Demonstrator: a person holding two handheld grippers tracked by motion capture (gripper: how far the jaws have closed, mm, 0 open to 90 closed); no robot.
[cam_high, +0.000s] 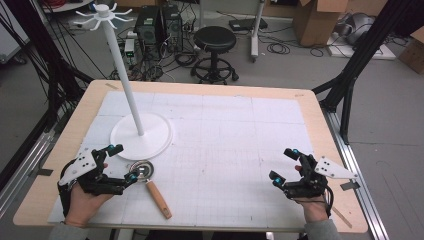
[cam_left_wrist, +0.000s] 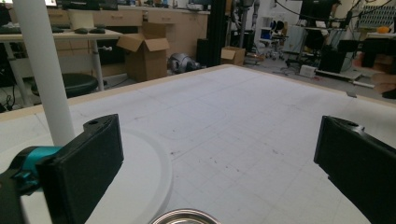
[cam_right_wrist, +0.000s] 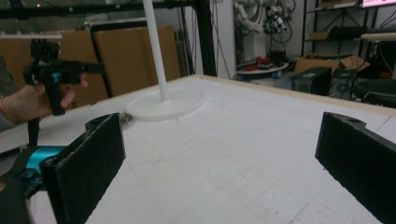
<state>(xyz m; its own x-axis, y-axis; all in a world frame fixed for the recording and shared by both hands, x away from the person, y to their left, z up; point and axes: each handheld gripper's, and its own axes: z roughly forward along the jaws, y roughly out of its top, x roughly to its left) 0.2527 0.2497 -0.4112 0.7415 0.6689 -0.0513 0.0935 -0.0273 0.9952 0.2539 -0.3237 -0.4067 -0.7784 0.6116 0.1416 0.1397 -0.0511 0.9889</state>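
Strainer first, in the high view: I am seeing its round metal bowl lying on the white mat just near of the white stand's base, its wooden handle running toward the near edge. My left gripper is hovering right at the bowl, jaws spread wide, one tip beside the rim and the other over by the base; it is gripping nothing. My right gripper is idling well apart on the right side of the mat, jaws likewise wide and empty.

Left gripper view: I am looking between both black jaws, far apart, with only the bowl's metal rim peeking in at the bottom edge and the stand's pole rising at left. Judging from this, I am needing to drop lower and centre on the rim or handle before closing, keeping clear of the base.

Right gripper view: jaws are standing wide, bare mat between them; the left gripper is showing far off, with the stand beyond.
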